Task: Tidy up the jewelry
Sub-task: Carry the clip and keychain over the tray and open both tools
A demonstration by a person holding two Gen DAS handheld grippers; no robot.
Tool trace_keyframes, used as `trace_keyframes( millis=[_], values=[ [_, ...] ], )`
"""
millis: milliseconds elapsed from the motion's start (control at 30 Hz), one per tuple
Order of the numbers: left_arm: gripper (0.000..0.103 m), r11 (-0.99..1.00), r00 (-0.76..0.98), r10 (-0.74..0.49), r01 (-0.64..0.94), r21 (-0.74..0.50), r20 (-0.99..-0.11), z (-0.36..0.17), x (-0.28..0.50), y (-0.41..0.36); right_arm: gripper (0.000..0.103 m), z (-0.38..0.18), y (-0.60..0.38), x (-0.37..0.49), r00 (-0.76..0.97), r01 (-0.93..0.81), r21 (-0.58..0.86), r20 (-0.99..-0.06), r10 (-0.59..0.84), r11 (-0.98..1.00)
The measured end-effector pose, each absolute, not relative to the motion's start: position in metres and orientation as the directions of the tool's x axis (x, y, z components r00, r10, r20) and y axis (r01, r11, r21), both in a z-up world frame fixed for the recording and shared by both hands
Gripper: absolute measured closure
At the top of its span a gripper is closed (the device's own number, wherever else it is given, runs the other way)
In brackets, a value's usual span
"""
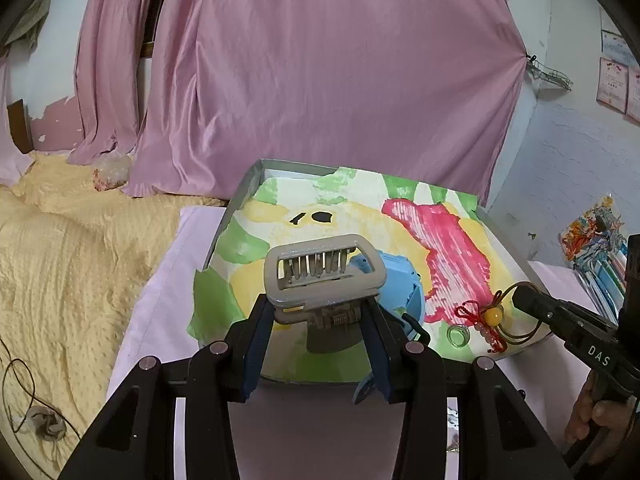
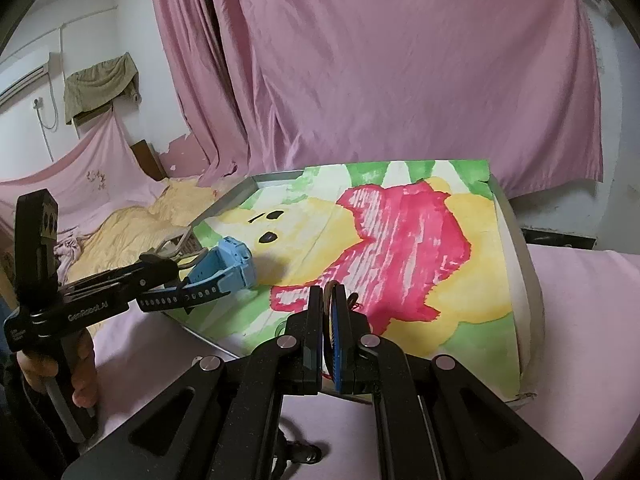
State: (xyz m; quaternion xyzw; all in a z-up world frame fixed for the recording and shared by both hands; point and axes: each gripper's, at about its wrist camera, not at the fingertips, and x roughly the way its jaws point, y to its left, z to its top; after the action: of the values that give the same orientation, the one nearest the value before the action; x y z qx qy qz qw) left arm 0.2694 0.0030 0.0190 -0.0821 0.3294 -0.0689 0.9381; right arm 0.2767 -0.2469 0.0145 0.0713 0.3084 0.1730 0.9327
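Curtains (image 1: 320, 80) were pink satin, the bedspread (image 1: 72, 248) bumpy yellow, the hair claw clip (image 1: 320, 276) grey, and the smartwatch (image 2: 232, 268) baby blue.

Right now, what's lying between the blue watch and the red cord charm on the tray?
Only bare painted paper separates the blue watch and red cord charm, as the left wrist view shows.

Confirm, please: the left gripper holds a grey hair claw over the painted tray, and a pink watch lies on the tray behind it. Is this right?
One detail is wrong: the watch is blue, not pink, as the right wrist view shows. The rest stands: the left gripper holds the grey hair claw over the painted tray, with the watch behind it.
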Motion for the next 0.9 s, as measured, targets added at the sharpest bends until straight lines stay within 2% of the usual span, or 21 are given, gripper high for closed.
trace_keyframes(
  millis=[267,400,633,700,733,767,800,900],
  values=[
    [0.06,0.974,0.773,-0.195,0.078,-0.214,-0.604,0.019,0.27,0.004,0.099,0.012,-0.247,0.278,0.735,-0.284,0.252,-0.562,0.379,0.925],
    [0.048,0.972,0.772,-0.201,0.081,-0.22,-0.603,0.018,0.269,0.004,0.098,0.012,-0.247,0.277,0.732,-0.281,0.255,-0.566,0.379,0.925],
    [0.04,0.971,0.79,-0.216,0.114,-0.208,-0.575,0.022,0.266,-0.001,0.096,0.009,-0.248,0.276,0.731,-0.263,0.242,-0.582,0.356,0.934],
    [0.038,0.971,0.795,-0.217,0.117,-0.208,-0.567,0.022,0.264,-0.001,0.089,0.009,-0.247,0.275,0.733,-0.255,0.227,-0.589,0.341,0.94],
    [0.038,0.971,0.796,-0.217,0.117,-0.208,-0.565,0.023,0.264,-0.001,0.076,0.009,-0.248,0.273,0.735,-0.251,0.221,-0.589,0.334,0.942],
    [0.037,0.971,0.799,-0.216,0.116,-0.208,-0.562,0.023,0.263,-0.001,0.059,0.01,-0.249,0.271,0.739,-0.248,0.217,-0.588,0.329,0.944],
    [0.035,0.971,0.801,-0.216,0.117,-0.208,-0.558,0.024,0.261,-0.001,0.054,0.011,-0.249,0.269,0.745,-0.245,0.213,-0.582,0.324,0.946],
    [0.029,0.972,0.813,-0.214,0.124,-0.198,-0.541,0.027,0.256,-0.003,0.052,0.016,-0.249,0.261,0.773,-0.234,0.184,-0.561,0.297,0.955]
  ],
)
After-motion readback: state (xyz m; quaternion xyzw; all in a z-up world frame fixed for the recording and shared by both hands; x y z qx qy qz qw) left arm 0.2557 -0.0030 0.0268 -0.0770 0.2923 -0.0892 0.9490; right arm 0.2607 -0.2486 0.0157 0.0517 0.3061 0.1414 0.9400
